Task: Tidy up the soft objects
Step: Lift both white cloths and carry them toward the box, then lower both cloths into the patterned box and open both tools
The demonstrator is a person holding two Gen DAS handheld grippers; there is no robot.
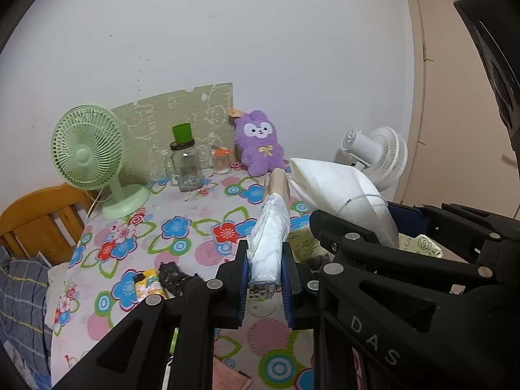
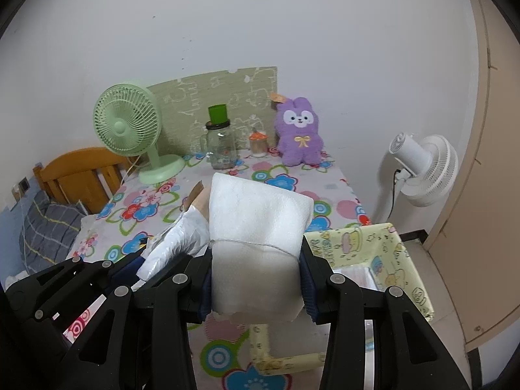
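**Above the yellow box: both bundles held**

Over the floral table (image 2: 156, 195), the right gripper (image 2: 256, 287) pinched the tied foam roll (image 2: 260, 224); the left gripper (image 1: 267, 287) clamped a plastic-wrapped roll (image 1: 269, 237). Best lowered steadily into the yellow box (image 2: 399, 260) before either released.

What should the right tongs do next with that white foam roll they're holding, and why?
Probably carry the white foam roll a little right and lower it into the yellow box. The right tongs are shut on the roll, held above the flowered table, and the open box sits just below and to the right. The left tongs grip a plastic-wrapped bundle beside it.
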